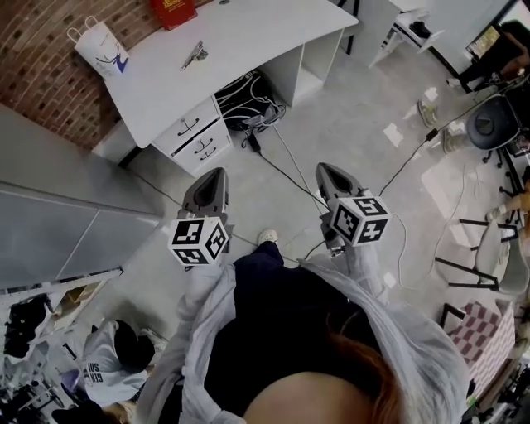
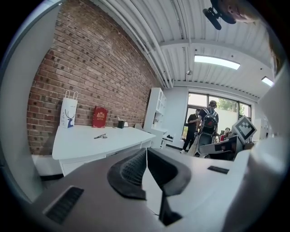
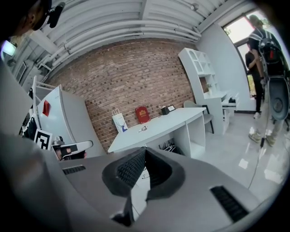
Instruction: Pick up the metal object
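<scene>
**Well short of the desk, both claws shut and empty**

The metal object (image 1: 195, 55) lies flat on the white desk (image 1: 273, 33), between a paper bag (image 1: 101, 45) and a red box (image 1: 172, 10), well apart from both claws. The left claw (image 1: 219, 171) and right claw (image 1: 321, 167) each have their jaws pressed together on nothing, out over the floor (image 1: 356, 124).

Cables (image 1: 290, 170) trail across the floor before the desk and could catch a foot. The object looks small and low, so on that smooth top a shallow approach may push it away. Neither claw can take it until opened.

A brick wall (image 1: 33, 33) backs the desk, and the pale floor is glossy.
</scene>
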The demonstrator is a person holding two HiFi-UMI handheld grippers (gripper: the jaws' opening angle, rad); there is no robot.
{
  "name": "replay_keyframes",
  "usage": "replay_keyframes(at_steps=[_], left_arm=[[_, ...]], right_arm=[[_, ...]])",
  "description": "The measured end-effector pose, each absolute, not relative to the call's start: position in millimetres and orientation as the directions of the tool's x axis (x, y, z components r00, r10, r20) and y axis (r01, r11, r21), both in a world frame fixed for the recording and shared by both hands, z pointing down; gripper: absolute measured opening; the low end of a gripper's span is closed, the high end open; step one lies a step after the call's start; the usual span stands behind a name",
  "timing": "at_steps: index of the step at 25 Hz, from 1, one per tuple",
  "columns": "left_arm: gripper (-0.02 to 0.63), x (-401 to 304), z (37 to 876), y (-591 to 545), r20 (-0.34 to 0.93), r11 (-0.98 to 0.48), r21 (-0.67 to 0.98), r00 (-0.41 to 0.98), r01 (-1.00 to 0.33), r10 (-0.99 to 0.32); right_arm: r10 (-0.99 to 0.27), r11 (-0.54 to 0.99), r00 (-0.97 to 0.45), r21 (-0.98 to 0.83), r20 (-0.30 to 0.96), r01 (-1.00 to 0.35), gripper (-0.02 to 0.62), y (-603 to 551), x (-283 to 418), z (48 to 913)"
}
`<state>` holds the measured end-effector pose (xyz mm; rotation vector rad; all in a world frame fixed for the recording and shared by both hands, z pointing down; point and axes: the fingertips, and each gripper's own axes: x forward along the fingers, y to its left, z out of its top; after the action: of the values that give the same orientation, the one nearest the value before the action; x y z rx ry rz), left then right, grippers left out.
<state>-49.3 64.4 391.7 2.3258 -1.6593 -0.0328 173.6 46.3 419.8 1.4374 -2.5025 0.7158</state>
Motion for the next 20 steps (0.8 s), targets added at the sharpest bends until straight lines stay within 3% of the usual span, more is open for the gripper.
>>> replay_keyframes(at_steps=[20], left_arm=[[0.021, -104.3, 418.8, -5.5, 0.190, -0.220, 0.271, 0.276, -0.937, -0.942]], right_arm=[[-0.709, 0.463, -0.580, -0.356, 0.401, -0.812, 0.008, -44.4, 113.7, 436.0]])
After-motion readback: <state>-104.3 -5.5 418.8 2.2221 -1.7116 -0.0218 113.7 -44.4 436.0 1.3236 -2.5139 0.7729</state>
